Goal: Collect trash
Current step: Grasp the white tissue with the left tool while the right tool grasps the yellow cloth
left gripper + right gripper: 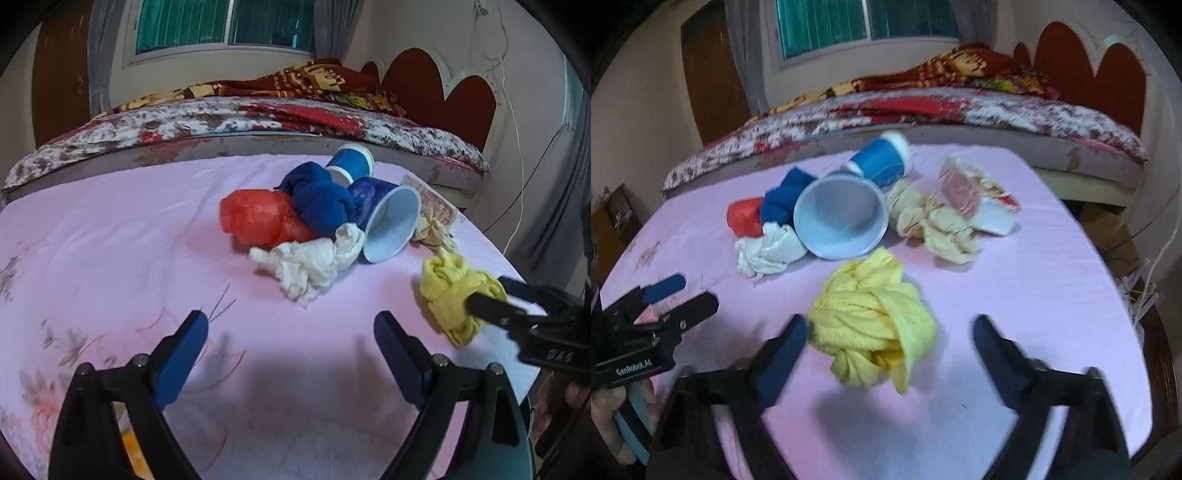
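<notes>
On the pink tablecloth (110, 240) lies a heap of trash: a red plastic wad (255, 218), a blue wad (317, 203), a white wad (310, 258), two blue paper cups on their sides (838, 221) (882, 162), a beige wad (931, 225) and a torn wrapper (975, 199). A yellow crumpled wad (871, 328) lies apart, nearer to me. My right gripper (890, 325) straddles it with jaws open; the left pad is at the wad's edge, the right pad stands clear. My left gripper (291, 325) hangs open over bare cloth short of the heap.
A bed with a floral cover (258, 118) and a red headboard (436, 85) stands right behind the table. The table's right edge (1126, 332) drops off close to the yellow wad. A hand (605, 402) holds the left gripper's handle.
</notes>
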`<action>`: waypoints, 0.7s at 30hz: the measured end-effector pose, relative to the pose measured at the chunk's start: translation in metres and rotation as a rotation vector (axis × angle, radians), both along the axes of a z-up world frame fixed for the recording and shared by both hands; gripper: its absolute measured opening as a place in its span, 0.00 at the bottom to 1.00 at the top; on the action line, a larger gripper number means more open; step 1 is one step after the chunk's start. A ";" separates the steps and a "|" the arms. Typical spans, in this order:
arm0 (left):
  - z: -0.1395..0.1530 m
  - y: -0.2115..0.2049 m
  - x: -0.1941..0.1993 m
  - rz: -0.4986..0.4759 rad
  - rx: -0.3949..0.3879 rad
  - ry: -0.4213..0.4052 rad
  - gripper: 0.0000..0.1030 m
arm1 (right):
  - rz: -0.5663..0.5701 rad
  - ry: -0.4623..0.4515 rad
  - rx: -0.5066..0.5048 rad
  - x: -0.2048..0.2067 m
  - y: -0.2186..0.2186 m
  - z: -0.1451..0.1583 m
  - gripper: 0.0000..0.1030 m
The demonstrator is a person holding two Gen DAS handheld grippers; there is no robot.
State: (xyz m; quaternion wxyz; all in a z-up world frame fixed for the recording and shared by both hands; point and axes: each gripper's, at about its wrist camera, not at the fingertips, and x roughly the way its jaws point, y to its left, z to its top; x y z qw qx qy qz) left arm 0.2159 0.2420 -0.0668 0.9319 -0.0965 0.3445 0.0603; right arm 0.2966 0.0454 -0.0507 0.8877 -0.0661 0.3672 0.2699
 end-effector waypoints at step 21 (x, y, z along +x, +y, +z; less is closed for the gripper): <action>-0.016 0.007 0.072 -0.069 -0.145 0.112 0.48 | 0.046 0.054 0.004 0.038 0.017 0.000 0.47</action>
